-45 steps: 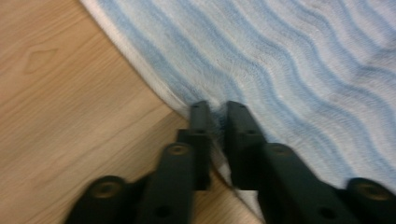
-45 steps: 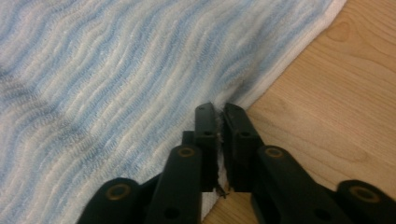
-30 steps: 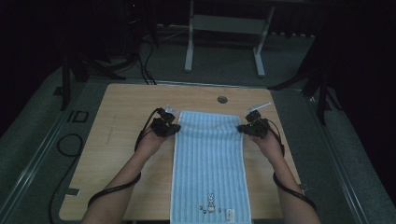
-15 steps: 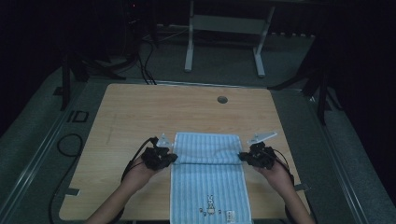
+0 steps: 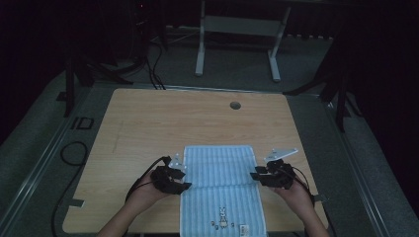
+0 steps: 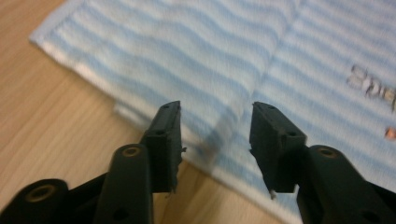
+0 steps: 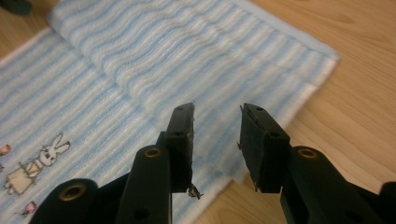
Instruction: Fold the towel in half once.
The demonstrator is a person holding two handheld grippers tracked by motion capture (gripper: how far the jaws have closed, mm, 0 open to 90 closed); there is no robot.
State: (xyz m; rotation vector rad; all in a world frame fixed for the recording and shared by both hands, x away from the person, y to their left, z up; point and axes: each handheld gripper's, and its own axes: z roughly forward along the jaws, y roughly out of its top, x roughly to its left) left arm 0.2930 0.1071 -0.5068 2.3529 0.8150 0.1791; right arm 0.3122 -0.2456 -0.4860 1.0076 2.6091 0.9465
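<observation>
- Left gripper (image 6: 215,135) has just been opening: its jaws stand part-way apart with nothing pinched, the towel's (image 5: 222,190) folded edge lying under the gap between them.
- Right gripper (image 7: 216,140) matches it, jaws just opened, pads clear of the cloth, the folded corner just ahead of its tips and slightly to their right.
- Seen from above, the towel lies between the two grippers, its far part doubled back toward the person, each gripper at one end of that loose edge.
- Step in hand, as I judge it: letting go after a fold. To do it well, draw both grippers back level and outward together, so no pad drags the top layer askew.
- Check the upper layer's side edges against the lower before moving on; beyond the left gripper's tips the layers look slightly stepped.
- Towel is soft terry, ribbed in pale blue and white stripes, with a plain white hem; it will slump and crease readily.
- Near the right gripper's left jaw sits a small rabbit print (image 7: 35,165).
- Table (image 5: 148,123) is smooth pale wood, flat, offering little grip to cloth.
</observation>
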